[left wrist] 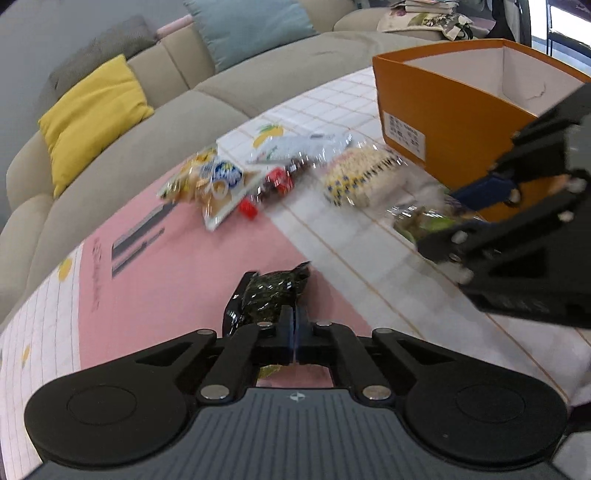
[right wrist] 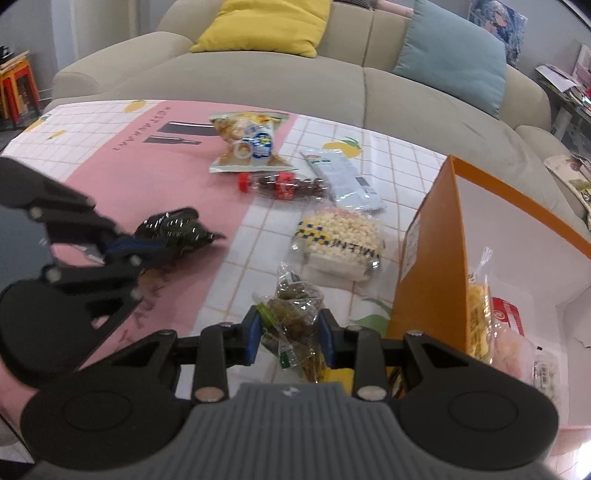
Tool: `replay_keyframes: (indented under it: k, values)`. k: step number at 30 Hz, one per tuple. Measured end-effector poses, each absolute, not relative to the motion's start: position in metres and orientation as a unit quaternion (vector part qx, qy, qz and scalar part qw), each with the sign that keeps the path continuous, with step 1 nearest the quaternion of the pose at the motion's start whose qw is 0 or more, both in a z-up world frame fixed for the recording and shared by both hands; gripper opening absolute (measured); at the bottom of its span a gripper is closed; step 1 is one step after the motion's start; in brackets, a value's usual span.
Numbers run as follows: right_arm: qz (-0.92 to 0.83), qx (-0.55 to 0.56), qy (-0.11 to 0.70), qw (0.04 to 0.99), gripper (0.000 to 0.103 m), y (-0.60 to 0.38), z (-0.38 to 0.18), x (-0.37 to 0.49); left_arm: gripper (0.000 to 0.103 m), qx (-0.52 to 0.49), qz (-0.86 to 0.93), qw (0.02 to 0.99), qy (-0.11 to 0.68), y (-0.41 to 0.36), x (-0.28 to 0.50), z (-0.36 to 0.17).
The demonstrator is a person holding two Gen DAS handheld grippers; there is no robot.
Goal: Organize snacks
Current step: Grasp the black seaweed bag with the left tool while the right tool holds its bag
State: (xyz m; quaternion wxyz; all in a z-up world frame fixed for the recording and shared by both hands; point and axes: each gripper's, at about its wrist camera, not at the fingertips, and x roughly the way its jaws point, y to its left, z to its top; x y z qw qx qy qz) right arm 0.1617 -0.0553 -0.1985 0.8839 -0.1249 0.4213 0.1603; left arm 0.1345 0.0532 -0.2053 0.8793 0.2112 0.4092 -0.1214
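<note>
My left gripper (left wrist: 294, 317) is shut on a dark shiny snack packet (left wrist: 271, 297), held just above the pink part of the tablecloth; it also shows in the right wrist view (right wrist: 173, 229). My right gripper (right wrist: 290, 332) is around a clear bag of green-brown snacks (right wrist: 295, 314), its blue pads (right wrist: 253, 332) against the bag's sides, beside the orange box (right wrist: 424, 258). The box (left wrist: 443, 118) holds several packets (right wrist: 480, 325). Loose snacks lie on the table: a puffed-snack bag (right wrist: 340, 240), a white sachet (right wrist: 340, 177), a small cola-shaped bottle (right wrist: 284, 184), a chip bag (right wrist: 245, 140).
The table wears a pink and white checked cloth (right wrist: 110, 147). A beige sofa (right wrist: 258, 85) with yellow (right wrist: 266, 26) and blue (right wrist: 454, 55) cushions runs behind it. Red-yellow stools (right wrist: 18, 88) stand at far left. The box's wall stands close to my right gripper.
</note>
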Motion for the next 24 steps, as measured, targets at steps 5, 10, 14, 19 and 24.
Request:
replay_keyframes:
  k: [5,10,14,19,24]
  values:
    - [0.180,-0.134,0.423,0.878,0.031,-0.048,-0.198,0.146,0.000,0.175,-0.126,0.872,0.439,0.055,0.105,-0.198]
    - [0.187,-0.128,0.428,0.875,0.031,-0.047,-0.196,0.133,0.000,0.121,-0.139,0.863,0.470,0.058,0.092,-0.193]
    - [0.187,-0.127,0.430,0.874,0.031,-0.050,-0.196,0.126,0.007,0.110,-0.145,0.860,0.476,0.058,0.088,-0.192]
    - [0.179,-0.113,0.435,0.875,0.031,-0.056,-0.199,0.124,0.031,0.084,-0.160,0.857,0.482,0.065,0.086,-0.192]
    - [0.174,-0.075,0.439,0.878,0.031,-0.065,-0.193,0.128,0.058,0.066,-0.162,0.874,0.454,0.078,0.086,-0.175]
